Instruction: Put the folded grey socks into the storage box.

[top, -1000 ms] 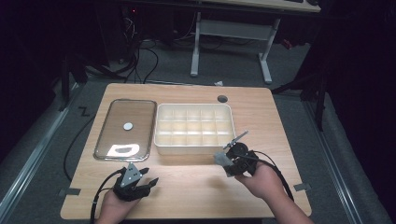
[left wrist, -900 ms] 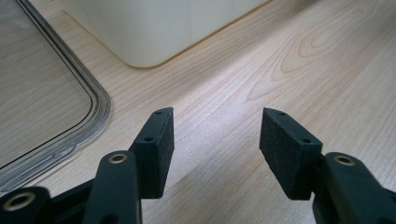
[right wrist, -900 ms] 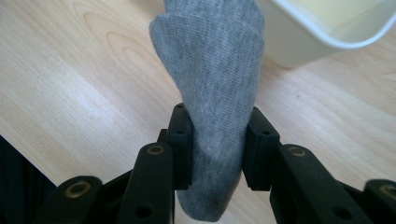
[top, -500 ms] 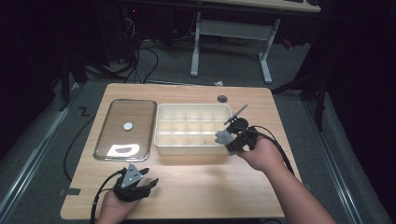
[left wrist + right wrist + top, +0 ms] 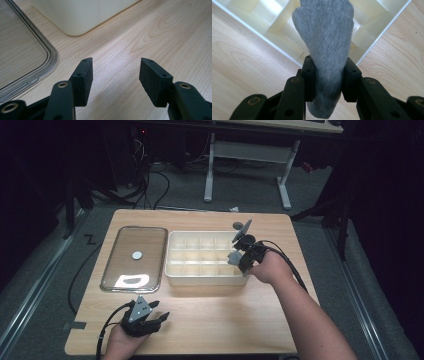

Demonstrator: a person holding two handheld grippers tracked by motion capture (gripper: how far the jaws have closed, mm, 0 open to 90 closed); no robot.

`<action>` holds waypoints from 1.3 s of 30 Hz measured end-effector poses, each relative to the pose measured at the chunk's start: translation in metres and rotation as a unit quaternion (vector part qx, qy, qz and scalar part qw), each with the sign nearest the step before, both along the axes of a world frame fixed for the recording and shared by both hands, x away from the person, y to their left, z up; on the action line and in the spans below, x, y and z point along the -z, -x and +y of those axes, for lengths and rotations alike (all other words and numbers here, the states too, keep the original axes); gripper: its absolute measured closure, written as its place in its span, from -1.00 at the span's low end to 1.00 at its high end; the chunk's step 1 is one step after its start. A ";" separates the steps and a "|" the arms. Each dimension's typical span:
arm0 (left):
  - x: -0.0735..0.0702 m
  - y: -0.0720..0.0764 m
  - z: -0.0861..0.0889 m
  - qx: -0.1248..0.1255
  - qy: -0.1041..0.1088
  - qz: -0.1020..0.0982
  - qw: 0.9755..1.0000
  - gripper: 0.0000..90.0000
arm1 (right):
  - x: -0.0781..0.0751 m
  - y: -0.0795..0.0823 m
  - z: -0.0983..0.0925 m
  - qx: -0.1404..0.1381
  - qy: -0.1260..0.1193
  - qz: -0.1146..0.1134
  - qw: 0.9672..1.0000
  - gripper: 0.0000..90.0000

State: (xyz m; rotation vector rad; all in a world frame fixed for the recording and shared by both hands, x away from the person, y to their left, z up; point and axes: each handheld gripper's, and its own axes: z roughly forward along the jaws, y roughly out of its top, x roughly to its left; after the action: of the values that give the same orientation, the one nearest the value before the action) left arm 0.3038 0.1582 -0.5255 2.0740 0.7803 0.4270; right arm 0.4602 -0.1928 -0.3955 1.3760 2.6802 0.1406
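The pale wood-grain worktop (image 5: 210, 320) is lying beneath both claws. Just under and ahead of the right claw (image 5: 329, 71), the cream plastic organiser tray (image 5: 172, 270) is sitting with its grid of small square compartments. Off to the left claw's far side, a clear, round-cornered lid (image 5: 134, 255) is lying flat. The right claw is pinching a soft grey knitted sock (image 5: 325, 37) by its middle, dangling it over the tray's right end. This looks like the carrying step; next it needs lowering into one compartment, then releasing. The left claw (image 5: 115, 75) is resting wide open, gripping nothing.
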 end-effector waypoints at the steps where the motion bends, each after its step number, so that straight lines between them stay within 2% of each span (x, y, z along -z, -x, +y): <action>1: 0.000 0.000 0.000 0.001 0.001 0.000 1.000 0.00 | 0.002 -0.003 0.000 0.006 0.001 0.007 1.000 0.54; 2: 0.000 0.000 0.000 0.001 0.002 -0.001 1.000 0.00 | 0.008 -0.008 0.000 0.005 0.008 0.016 1.000 0.54; 7: 0.000 0.001 0.000 0.003 0.004 0.000 1.000 -0.01 | 0.017 -0.015 0.000 0.007 0.026 0.031 0.999 0.56; 8: 0.001 0.001 0.000 0.002 0.005 -0.001 1.000 -0.01 | 0.022 -0.018 0.001 0.000 0.039 0.039 0.998 0.57; 10: 0.001 0.001 0.000 0.002 0.005 -0.002 1.000 -0.01 | 0.025 -0.019 0.002 0.006 0.042 0.046 0.998 0.57; 13: 0.001 0.001 0.000 0.002 0.005 -0.004 1.000 -0.01 | 0.036 -0.025 0.009 -0.009 0.067 0.065 0.996 0.59; 15: 0.001 0.001 0.000 0.002 0.005 -0.004 1.000 -0.02 | 0.041 -0.027 0.012 -0.009 0.074 0.078 0.994 0.60; 16: 0.001 0.001 0.001 0.003 0.004 -0.003 1.000 -0.02 | 0.044 -0.028 0.013 -0.003 0.075 0.084 0.994 0.60; 20: 0.001 0.001 0.001 0.004 0.004 -0.002 1.000 -0.02 | 0.050 -0.032 0.012 -0.016 0.077 0.089 0.993 0.61; 21: 0.001 0.001 0.001 0.004 0.004 -0.002 1.000 -0.02 | 0.053 -0.031 0.013 -0.007 0.075 0.091 0.993 0.61; 25: 0.002 0.001 0.001 0.004 0.006 -0.004 1.000 -0.02 | 0.060 -0.030 0.011 -0.008 0.071 0.086 0.994 0.61; 30: 0.002 0.002 0.000 0.005 0.005 -0.002 1.000 -0.02 | 0.068 -0.028 0.011 0.003 0.067 0.082 0.994 0.61; 32: 0.002 0.002 0.000 0.006 0.004 -0.002 1.000 -0.02 | 0.071 -0.029 0.010 -0.010 0.068 0.079 0.994 0.61; 39: 0.003 0.002 -0.001 0.008 0.004 0.001 1.000 -0.02 | 0.072 -0.028 0.010 -0.003 0.059 0.080 0.995 0.60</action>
State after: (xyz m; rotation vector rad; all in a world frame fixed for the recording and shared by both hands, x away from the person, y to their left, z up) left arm 0.3022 0.1570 -0.5280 2.0731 0.7639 0.4124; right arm 0.4879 -0.1829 -0.4674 1.3986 2.7702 -0.1321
